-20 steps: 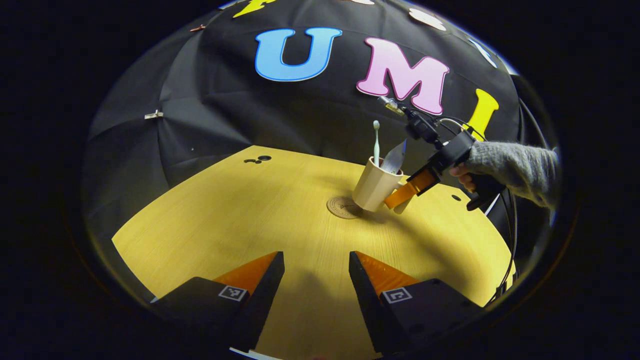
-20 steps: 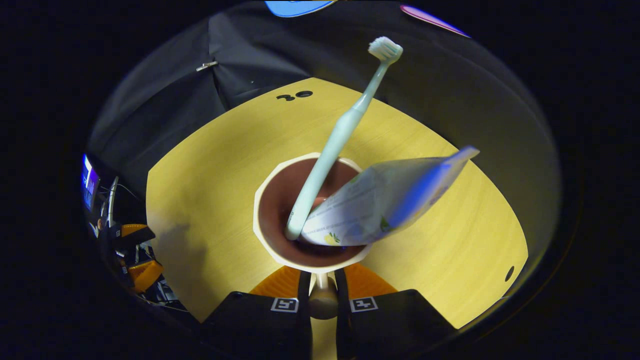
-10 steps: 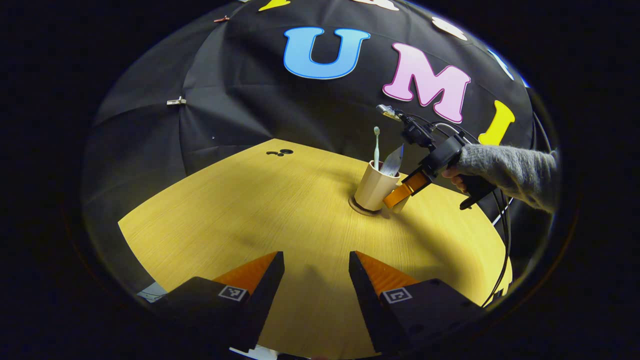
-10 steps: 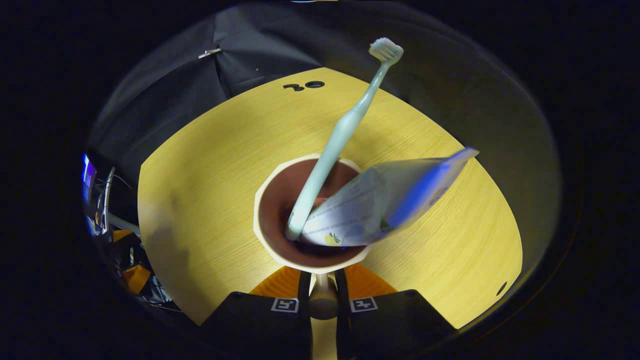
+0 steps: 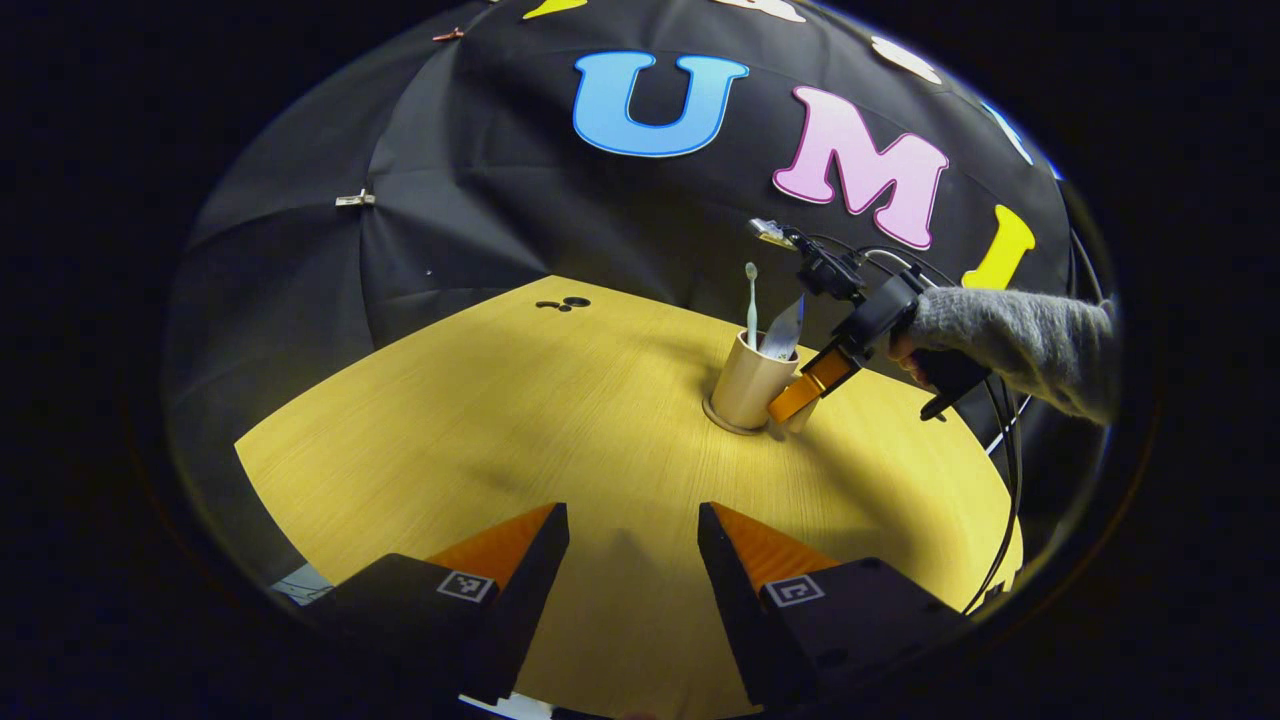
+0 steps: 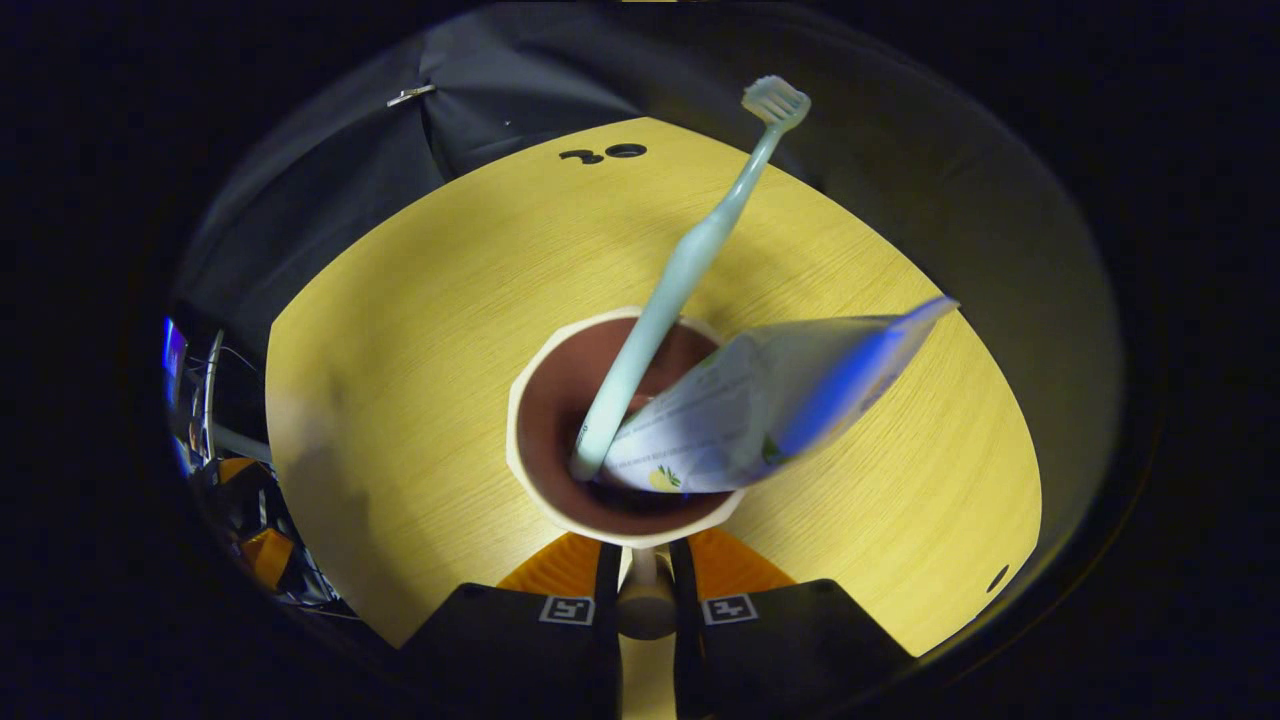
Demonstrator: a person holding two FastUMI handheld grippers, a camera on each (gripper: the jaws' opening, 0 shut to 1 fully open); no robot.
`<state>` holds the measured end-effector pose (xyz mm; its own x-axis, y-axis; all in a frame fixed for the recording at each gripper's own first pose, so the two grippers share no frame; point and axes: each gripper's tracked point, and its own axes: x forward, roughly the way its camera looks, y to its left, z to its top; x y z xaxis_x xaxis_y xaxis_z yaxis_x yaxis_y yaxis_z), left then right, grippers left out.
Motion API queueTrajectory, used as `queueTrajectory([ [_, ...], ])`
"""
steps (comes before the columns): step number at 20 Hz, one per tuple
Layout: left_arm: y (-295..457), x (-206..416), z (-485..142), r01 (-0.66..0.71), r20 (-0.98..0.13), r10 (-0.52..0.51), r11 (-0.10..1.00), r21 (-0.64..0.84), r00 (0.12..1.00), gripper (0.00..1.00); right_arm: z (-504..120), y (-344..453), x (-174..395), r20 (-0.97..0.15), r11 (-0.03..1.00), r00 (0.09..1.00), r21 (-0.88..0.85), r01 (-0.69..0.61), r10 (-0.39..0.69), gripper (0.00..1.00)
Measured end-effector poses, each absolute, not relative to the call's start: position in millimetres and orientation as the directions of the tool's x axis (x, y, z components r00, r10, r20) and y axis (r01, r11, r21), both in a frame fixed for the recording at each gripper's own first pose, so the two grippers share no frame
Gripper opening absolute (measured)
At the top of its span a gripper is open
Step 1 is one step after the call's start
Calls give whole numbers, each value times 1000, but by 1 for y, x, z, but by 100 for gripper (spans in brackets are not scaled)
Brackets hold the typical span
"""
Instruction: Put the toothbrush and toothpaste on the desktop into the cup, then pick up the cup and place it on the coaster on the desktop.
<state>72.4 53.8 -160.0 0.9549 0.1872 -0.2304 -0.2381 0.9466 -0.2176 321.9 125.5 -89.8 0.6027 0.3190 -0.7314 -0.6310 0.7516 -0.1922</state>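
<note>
The cup (image 5: 748,382) stands upright on the coaster (image 5: 722,421) on the desk (image 5: 520,400), with the toothbrush (image 5: 751,300) and the toothpaste (image 5: 783,330) leaning inside it. In the right gripper view, the right claw (image 6: 645,590) pinches the cup's handle (image 6: 645,600) between both fingers, looking down into the brown interior where the toothbrush head points away and the toothpaste tube slants to the right. A hand (image 5: 905,350) in a grey sleeve (image 5: 1010,335) holds that claw. The left claw (image 5: 633,540) hovers spread above the near part of the desk, well apart from the cup.
</note>
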Motion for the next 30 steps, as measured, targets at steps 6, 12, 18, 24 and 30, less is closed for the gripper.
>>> queueTrajectory([
  [6, 54, 71, -151, -238, -236, 189, 951, -198, 953, 83, -88, 125, 317, -728, 744, 598, -184, -642, 336, 31],
  [12, 54, 64, -138, -240, -235, 193, 952, -192, 952, 83, -83, 122, 312, -702, 753, 614, -169, -636, 361, 56],
  [18, 51, 59, -105, -212, -204, 171, 957, -196, 964, 83, -49, 110, 291, -585, 801, 684, -95, -591, 436, 73],
  [24, 37, 62, -68, -142, -169, 113, 975, -168, 979, 83, 13, 77, 255, -346, 867, 819, -34, -498, 457, 76],
  [30, 9, 59, -14, -25, -124, 7, 989, -146, 992, 83, 83, 76, 161, -136, 879, 868, 67, -473, 478, 81],
])
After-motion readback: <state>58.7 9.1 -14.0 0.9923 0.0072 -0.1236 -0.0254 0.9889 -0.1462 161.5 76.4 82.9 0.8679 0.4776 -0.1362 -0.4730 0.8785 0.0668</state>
